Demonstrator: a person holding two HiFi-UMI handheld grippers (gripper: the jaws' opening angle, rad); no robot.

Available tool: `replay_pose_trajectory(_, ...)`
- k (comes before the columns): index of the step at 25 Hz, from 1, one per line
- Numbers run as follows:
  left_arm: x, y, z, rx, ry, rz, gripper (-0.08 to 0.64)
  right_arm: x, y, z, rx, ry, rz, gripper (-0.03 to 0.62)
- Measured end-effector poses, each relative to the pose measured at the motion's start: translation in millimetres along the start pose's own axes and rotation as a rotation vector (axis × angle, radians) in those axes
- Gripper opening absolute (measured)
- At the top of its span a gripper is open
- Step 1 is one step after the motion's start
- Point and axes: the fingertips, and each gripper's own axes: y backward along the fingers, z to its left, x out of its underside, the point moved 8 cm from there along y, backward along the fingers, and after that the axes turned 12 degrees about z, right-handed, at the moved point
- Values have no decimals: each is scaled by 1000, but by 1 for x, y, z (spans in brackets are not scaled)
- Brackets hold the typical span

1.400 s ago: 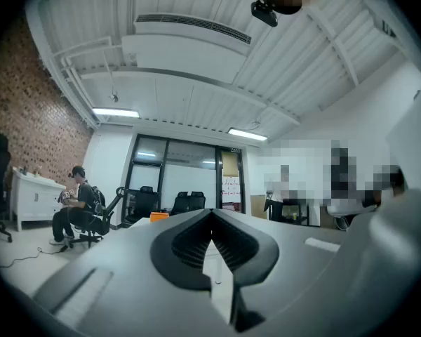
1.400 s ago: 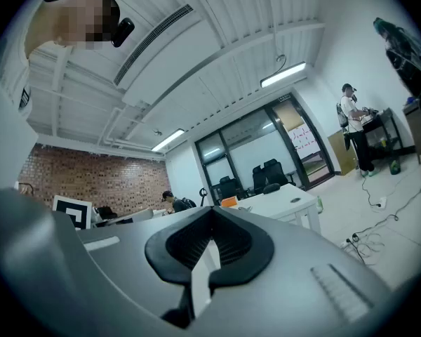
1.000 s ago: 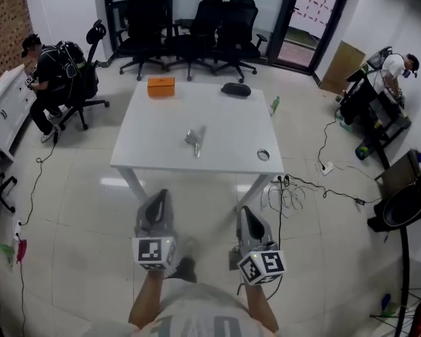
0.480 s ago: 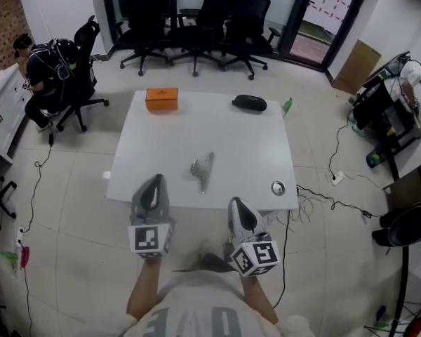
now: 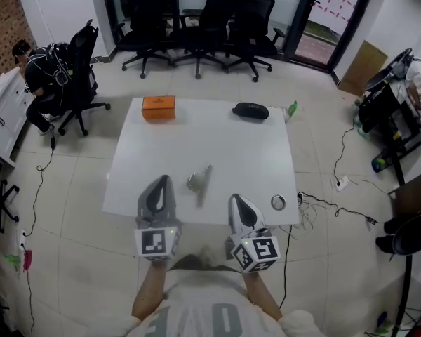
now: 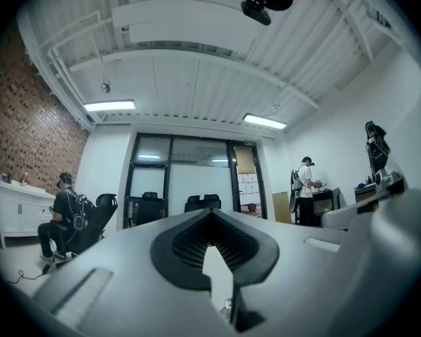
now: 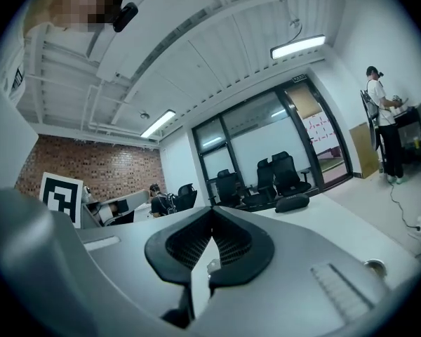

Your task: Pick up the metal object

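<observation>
The metal object (image 5: 198, 181), a small shiny angled piece, lies on the white table (image 5: 217, 142) near its front edge. In the head view my left gripper (image 5: 159, 185) is just left of it and my right gripper (image 5: 237, 203) is to its right, both pointing at the table's near edge. Neither touches the object. In the left gripper view the left gripper (image 6: 212, 214) has its jaws together with nothing held. The right gripper (image 7: 212, 211) looks the same in its own view, jaws closed and empty.
An orange box (image 5: 158, 107), a black case (image 5: 250, 111) and a green bottle (image 5: 292, 108) sit at the table's far edge. A small metal ring (image 5: 278, 202) lies at its front right corner. Black office chairs (image 5: 196, 20) stand behind; cables (image 5: 337, 206) trail on the floor at right.
The table has come nearer in the head view. Both grippers, a step short of it before, now reach its front edge on either side of the metal object.
</observation>
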Motion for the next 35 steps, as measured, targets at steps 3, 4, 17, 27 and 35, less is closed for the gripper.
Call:
replay_pose_trajectory(3,5,-10,-5,24,25,28,0,2,-15,-7,-17,-6,43,12)
replay_pose_trajectory(4,9,-10,-6,30,32,45,0,3,-18,-4,-31,-4,53,12)
replay_pose_trajectory(17,38,-37,9,40,13,124,0,24,-126,-8,-270,304,275,286)
replay_pose_trajectory(27,80,-56,-4,87,-20,232,0,85,-205,-16,-353,540,609,419)
replay_pose_trajectory(35,77,-71,2,73,8,226,0,111,-225,-20,-342,526,735,334)
